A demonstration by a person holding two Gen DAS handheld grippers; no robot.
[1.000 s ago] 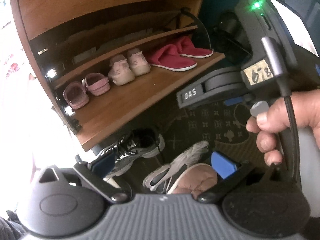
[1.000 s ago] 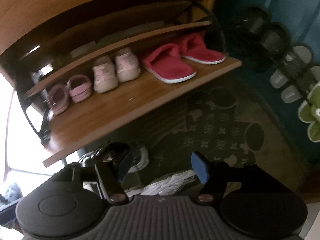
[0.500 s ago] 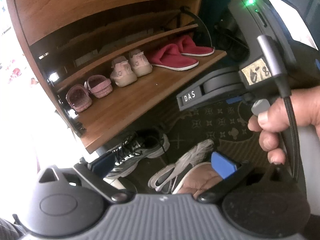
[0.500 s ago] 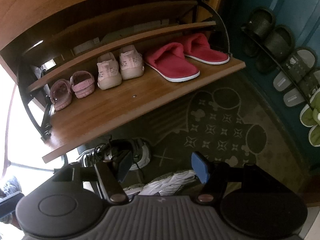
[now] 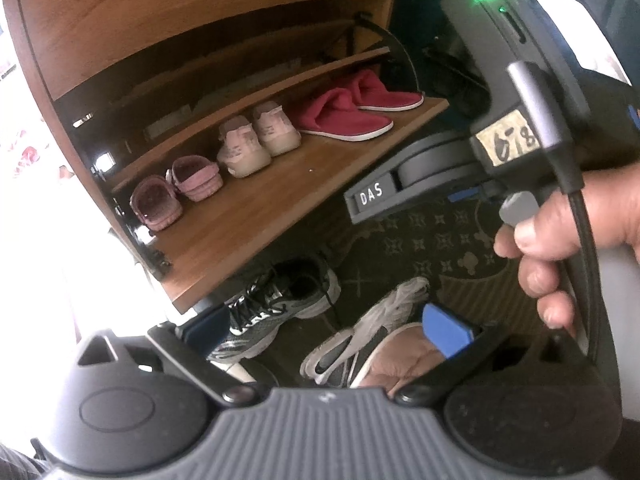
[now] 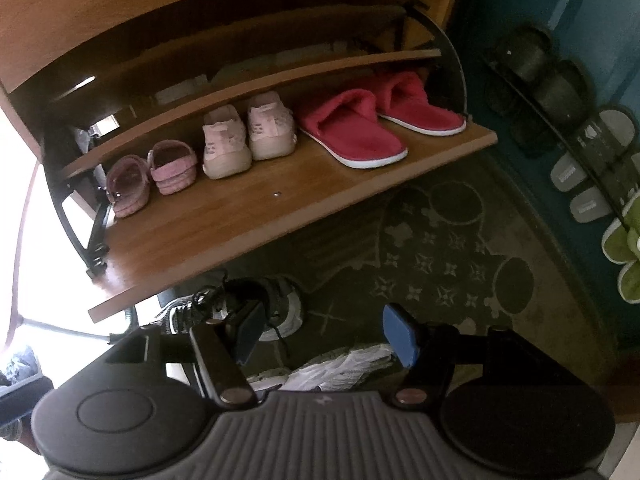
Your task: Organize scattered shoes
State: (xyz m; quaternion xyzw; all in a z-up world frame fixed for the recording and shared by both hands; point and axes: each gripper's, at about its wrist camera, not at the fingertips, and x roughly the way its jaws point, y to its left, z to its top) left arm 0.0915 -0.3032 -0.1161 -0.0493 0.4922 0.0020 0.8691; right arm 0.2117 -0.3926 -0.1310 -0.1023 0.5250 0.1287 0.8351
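Note:
A black-and-grey sneaker (image 5: 280, 304) stands upright on the rug under the fold-down wooden shelf (image 5: 256, 232). A white-and-grey sneaker (image 5: 360, 336) lies on its side just to its right. My left gripper (image 5: 324, 332) hovers above both, open, with nothing between its blue pads. My right gripper (image 6: 324, 332) is open too, above the white sneaker (image 6: 340, 368), with the black sneaker (image 6: 256, 300) behind its left finger. On the shelf (image 6: 224, 232) sit pink clogs (image 6: 152, 176), pale pink sneakers (image 6: 248, 136) and red slippers (image 6: 372, 124).
A patterned dark rug (image 6: 440, 256) covers the floor. On the right a rack against the teal wall holds dark slippers (image 6: 536, 64), grey slides (image 6: 588, 168) and green slippers (image 6: 628, 248). A hand (image 5: 580, 240) holds the right gripper's body. What looks like a bare foot (image 5: 404, 356) lies beside the white sneaker.
The left view has drifted slightly. Both grippers stay open and no shoe has moved.

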